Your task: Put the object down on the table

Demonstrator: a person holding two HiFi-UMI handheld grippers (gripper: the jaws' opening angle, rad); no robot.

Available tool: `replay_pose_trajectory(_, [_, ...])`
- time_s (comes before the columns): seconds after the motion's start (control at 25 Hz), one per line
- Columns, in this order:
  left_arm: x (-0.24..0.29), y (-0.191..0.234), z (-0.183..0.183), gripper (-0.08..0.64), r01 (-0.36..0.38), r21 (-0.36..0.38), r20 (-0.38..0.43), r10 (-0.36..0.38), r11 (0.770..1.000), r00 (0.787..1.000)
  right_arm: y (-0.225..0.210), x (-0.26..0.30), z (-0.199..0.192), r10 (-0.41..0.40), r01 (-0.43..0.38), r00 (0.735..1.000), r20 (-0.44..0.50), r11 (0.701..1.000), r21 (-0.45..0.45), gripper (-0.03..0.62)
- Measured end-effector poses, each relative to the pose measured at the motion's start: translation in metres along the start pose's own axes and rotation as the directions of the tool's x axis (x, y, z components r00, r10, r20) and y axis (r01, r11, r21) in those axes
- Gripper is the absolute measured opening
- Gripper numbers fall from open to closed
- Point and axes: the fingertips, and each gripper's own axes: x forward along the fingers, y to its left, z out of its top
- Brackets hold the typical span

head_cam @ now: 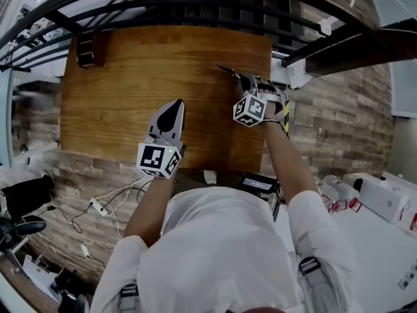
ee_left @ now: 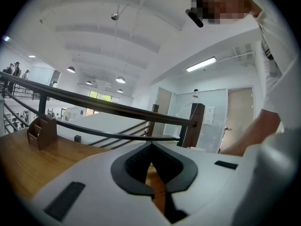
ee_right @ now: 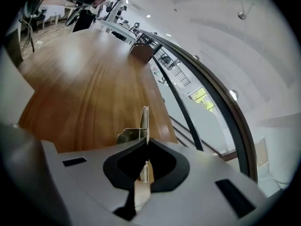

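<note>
My right gripper (head_cam: pixel 238 78) is shut on a thin, pale metal piece (ee_right: pixel 144 122), held edge-on with a small tab sticking out to its left. In the head view the metal piece (head_cam: pixel 227 70) pokes out past the jaws over the far right part of the wooden table (head_cam: pixel 130 90). It hangs a little above the wood, near the table's right edge. My left gripper (head_cam: pixel 176 105) hovers over the table's near middle, its jaws closed together with nothing between them. In the left gripper view the left gripper (ee_left: pixel 151 146) points towards the railing.
A small brown box (head_cam: pixel 88 49) stands at the table's far left corner. A black railing (head_cam: pixel 195 5) runs along the far side, with a drop beyond it. The table ends just right of my right gripper. Cables lie on the floor at the left.
</note>
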Motion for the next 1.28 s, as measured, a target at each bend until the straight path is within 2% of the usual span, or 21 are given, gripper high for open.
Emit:
replay_pose_trajectory(0.36, [-0.005, -0.002, -0.006, 0.015, -0.001, -0.007, -0.015, 0.001, 1.000, 1.000, 0.011, 0.011, -0.006, 0.020, -0.022, 0.999, -0.034, 0.998, -0.054, 0.026])
replay_pose_trajectory(0.88, [-0.007, 0.003, -0.013, 0.015, -0.012, -0.026, -0.025, 0.011, 1.000, 1.000, 0.021, 0.017, -0.009, 0.029, -0.030, 0.999, -0.026, 0.999, -0.042, 0.028])
replay_pose_trajectory(1.04, [-0.008, 0.002, -0.014, 0.015, -0.008, -0.027, -0.029, 0.007, 1.000, 1.000, 0.026, 0.016, -0.011, 0.062, -0.063, 0.998, -0.018, 0.998, -0.020, 0.028])
replay_pose_trajectory(1.12, [-0.009, 0.001, -0.014, 0.015, -0.007, -0.028, -0.031, 0.006, 1.000, 1.000, 0.028, 0.016, -0.012, 0.082, -0.082, 0.996, -0.020, 0.997, -0.013, 0.041])
replay_pose_trajectory(1.2, [-0.008, 0.000, -0.014, 0.015, -0.006, -0.030, -0.031, 0.005, 1.000, 0.999, 0.029, 0.016, -0.013, 0.086, -0.087, 0.996, -0.024, 0.996, -0.008, 0.088])
replay_pose_trajectory(1.28, [-0.008, 0.000, -0.014, 0.015, -0.003, -0.030, -0.031, 0.002, 1.000, 1.000, 0.029, 0.015, -0.015, 0.085, -0.085, 0.996, -0.025, 0.996, -0.004, 0.094])
